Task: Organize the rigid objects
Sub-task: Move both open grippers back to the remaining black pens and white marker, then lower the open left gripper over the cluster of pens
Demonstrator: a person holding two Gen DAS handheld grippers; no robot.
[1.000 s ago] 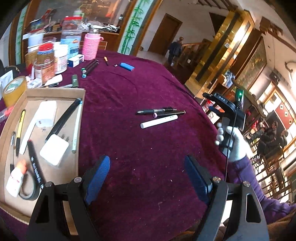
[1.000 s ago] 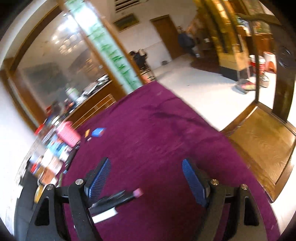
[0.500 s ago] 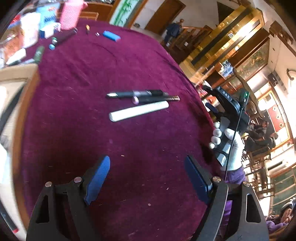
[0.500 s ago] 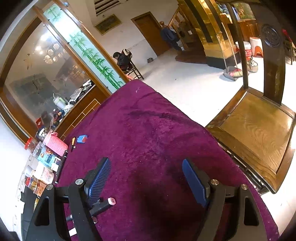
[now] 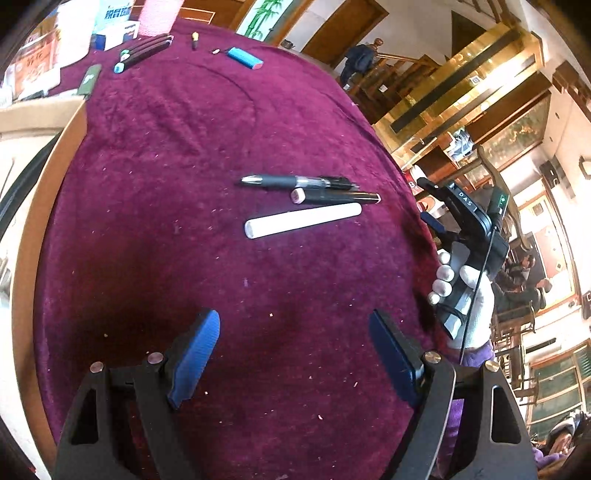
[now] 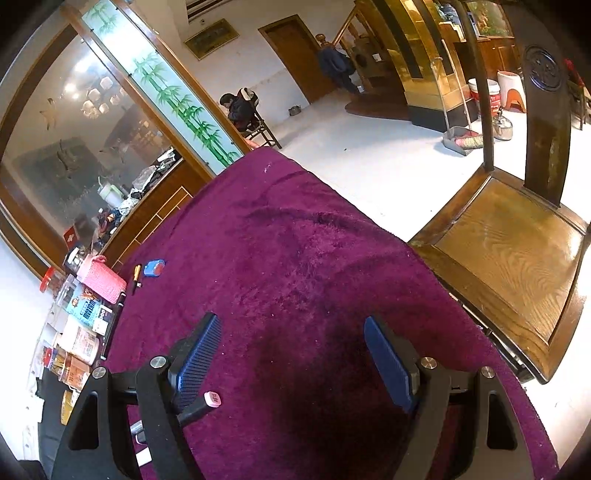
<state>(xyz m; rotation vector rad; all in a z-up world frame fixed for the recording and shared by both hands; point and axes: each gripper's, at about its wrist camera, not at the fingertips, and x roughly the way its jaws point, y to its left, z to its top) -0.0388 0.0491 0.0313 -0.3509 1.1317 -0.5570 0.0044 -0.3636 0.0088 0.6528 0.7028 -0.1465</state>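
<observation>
Three pens lie side by side on the purple cloth in the left wrist view: a black gel pen (image 5: 295,181), a black pen with a pink cap (image 5: 336,197) and a white pen (image 5: 303,220). My left gripper (image 5: 293,349) is open and empty, hovering short of them. My right gripper (image 6: 291,354) is open and empty; it shows at the table's right edge in the left wrist view (image 5: 465,221). The pink-capped pen's end (image 6: 212,398) peeks from behind the right gripper's left finger, untouched.
A cardboard tray (image 5: 40,192) edges the left. At the back lie a blue lighter (image 5: 244,59), dark markers (image 5: 144,51), a green tube (image 5: 89,79) and boxes and jars (image 5: 55,33). A wooden chair (image 6: 517,258) stands by the table's right edge.
My left gripper has moved forward and right, away from the tray and closer to the three pens. My right gripper has swung, so the pens slid to its lower left.
</observation>
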